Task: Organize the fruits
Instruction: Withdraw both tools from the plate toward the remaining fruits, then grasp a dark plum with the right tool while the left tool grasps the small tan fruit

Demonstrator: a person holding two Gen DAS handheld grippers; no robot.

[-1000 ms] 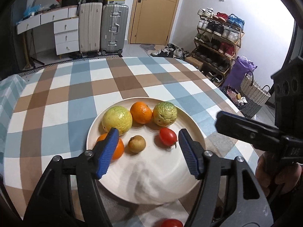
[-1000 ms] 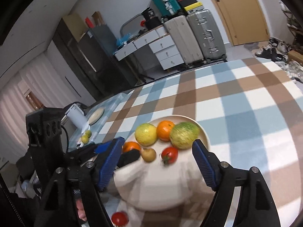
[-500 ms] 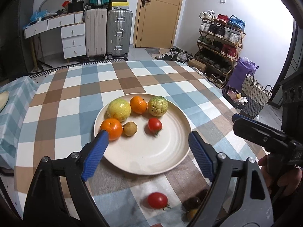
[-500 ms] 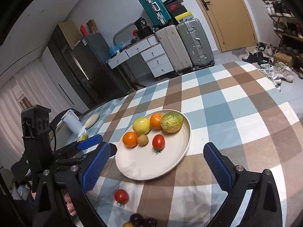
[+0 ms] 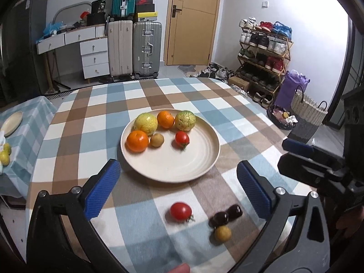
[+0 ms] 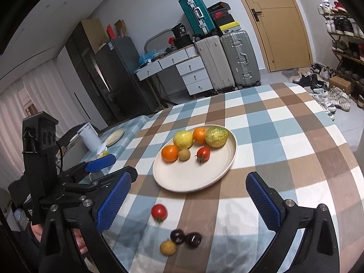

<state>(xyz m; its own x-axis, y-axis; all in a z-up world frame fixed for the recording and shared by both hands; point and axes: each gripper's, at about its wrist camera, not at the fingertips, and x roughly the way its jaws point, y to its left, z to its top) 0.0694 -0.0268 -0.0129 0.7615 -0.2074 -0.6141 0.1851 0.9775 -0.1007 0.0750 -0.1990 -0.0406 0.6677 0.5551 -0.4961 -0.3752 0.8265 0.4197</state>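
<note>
A cream plate (image 5: 195, 159) (image 6: 182, 177) on the checked tablecloth holds two oranges, a yellow fruit, a green-yellow fruit, a small brown fruit and a tomato (image 5: 182, 138). On the cloth near me lie a loose tomato (image 5: 180, 211) (image 6: 159, 212), two dark plums (image 5: 225, 215) (image 6: 185, 237) and a small yellow fruit (image 5: 223, 233) (image 6: 168, 247). My left gripper (image 5: 179, 188) is open and empty, above the loose fruits. My right gripper (image 6: 188, 200) is open and empty, also above them.
A side table at the left carries a small plate (image 5: 11, 122), yellow fruits (image 5: 5, 157) and a white jug (image 6: 89, 137). Suitcases (image 5: 134, 47), drawers, a door and a shoe rack (image 5: 264, 52) stand beyond the table. The right gripper's body (image 5: 318, 166) is at the right.
Both grippers have pulled back and up from the plate. The loose tomato, the plums and the small yellow fruit have come into view near the table's front edge.
</note>
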